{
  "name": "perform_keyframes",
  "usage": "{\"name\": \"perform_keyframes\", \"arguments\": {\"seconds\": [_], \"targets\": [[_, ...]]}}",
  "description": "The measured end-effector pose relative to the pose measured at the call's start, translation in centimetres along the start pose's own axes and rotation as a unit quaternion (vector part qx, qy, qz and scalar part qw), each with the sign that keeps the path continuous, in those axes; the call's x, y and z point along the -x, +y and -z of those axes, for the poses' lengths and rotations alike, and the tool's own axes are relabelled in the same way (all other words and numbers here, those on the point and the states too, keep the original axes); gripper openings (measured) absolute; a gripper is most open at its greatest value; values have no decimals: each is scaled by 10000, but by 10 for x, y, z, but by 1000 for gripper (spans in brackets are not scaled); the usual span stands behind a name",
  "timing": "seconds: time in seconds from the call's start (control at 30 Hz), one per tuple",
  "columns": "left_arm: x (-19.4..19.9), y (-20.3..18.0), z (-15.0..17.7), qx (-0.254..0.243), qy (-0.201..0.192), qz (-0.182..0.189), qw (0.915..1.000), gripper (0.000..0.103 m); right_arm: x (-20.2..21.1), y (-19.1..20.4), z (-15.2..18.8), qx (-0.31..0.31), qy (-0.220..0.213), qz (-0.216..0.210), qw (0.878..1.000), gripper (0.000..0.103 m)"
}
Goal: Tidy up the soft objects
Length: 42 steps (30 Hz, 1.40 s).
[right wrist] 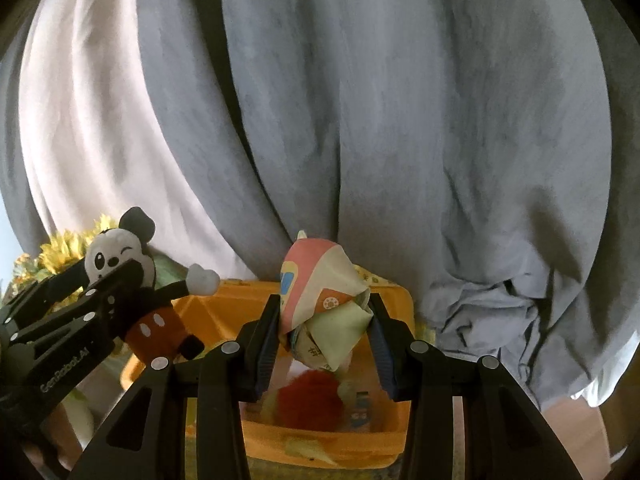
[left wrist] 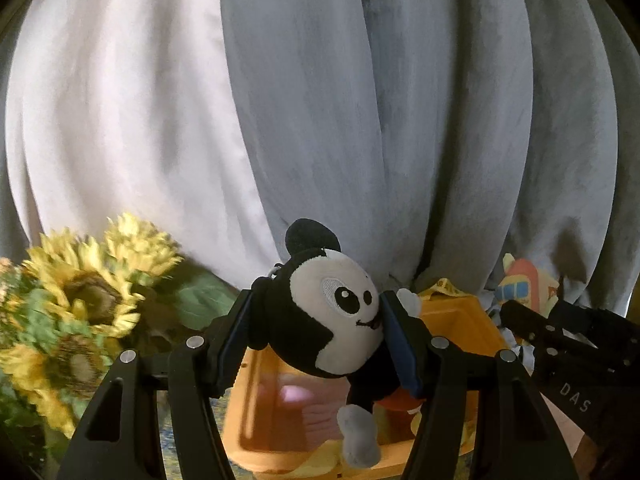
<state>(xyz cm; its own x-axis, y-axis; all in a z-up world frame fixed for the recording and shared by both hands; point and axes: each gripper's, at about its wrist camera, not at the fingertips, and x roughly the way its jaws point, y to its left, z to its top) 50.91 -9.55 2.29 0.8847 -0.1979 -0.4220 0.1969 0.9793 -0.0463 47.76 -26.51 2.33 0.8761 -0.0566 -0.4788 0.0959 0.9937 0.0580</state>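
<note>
Holding two soft things over one yellow bin (right wrist: 404, 300), that's where I am, so left to right. Far left, a bunch of sunflowers (left wrist: 86, 292) sits out of play, blurred; I make out three or four heads and won't swear to the number. Next, my left tongs (left wrist: 316, 320) are clamped on the mouse doll (left wrist: 332, 316), squeezing its head from both sides. From the right-hand camera the doll (right wrist: 120, 258) runs head up and to the left, red shorts and legs trailing down to the right, so its long line slants toward the bin. It hangs over the bin's left end, one white mitt reaching across the rim.

Middle now: my right tongs (right wrist: 324, 316) are pinched on a folded cloth bundle (right wrist: 320, 300), pink, cream and pale green, standing roughly upright between the blades. It sits straight above the bin's opening, bin directly below and a touch ahead. That's the relation I reckon matters: the bundle drops in if I let go, while the doll needs to travel right first. So the right hand is the nearer one.

Down inside the bin I see something red and fuzzy (right wrist: 310, 400) and a small printed piece, both blurred. Behind everything, grey and white curtains (right wrist: 360, 120).

Count: one doll, one bundle, one bin, two tongs, both full.
</note>
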Motion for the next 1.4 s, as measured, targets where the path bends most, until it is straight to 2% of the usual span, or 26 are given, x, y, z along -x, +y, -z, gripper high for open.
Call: {"name": "perform_keyframes", "arguments": {"seconds": [0.37, 0.5, 0.57, 0.63, 0.67, 1.0, 1.2, 1.3, 1.4], "targets": [[-60, -11, 19, -34, 580, -5, 9983, 62, -56, -15, 14, -46, 596, -37, 9982, 43], [-77, -15, 26, -133, 766, -36, 9970, 65, -68, -16, 20, -1, 747, -70, 9972, 43], [-82, -14, 26, -141, 821, -65, 9965, 67, -74, -18, 21, -12, 830, -86, 9965, 47], [-82, -14, 26, -151, 812, -99, 9965, 72, -76, -22, 23, -83, 864, -89, 9962, 61], [-82, -15, 25, -169, 800, -132, 9966, 76, -76, -23, 22, -109, 848, -68, 9963, 63], [-53, -15, 20, -447, 485, -597, 9960, 77, -62, -25, 23, -198, 738, 22, 9971, 64], [-14, -9, 19, -467, 265, -636, 9965, 80, -30, -19, 22, -242, 524, -22, 9983, 64], [8, -4, 20, -399, 172, -635, 9970, 81, -10, -14, 22, -245, 406, -36, 9989, 72], [31, -1, 24, -360, 93, -692, 9969, 87, 16, -7, 24, -185, 248, 1, 9995, 78]]}}
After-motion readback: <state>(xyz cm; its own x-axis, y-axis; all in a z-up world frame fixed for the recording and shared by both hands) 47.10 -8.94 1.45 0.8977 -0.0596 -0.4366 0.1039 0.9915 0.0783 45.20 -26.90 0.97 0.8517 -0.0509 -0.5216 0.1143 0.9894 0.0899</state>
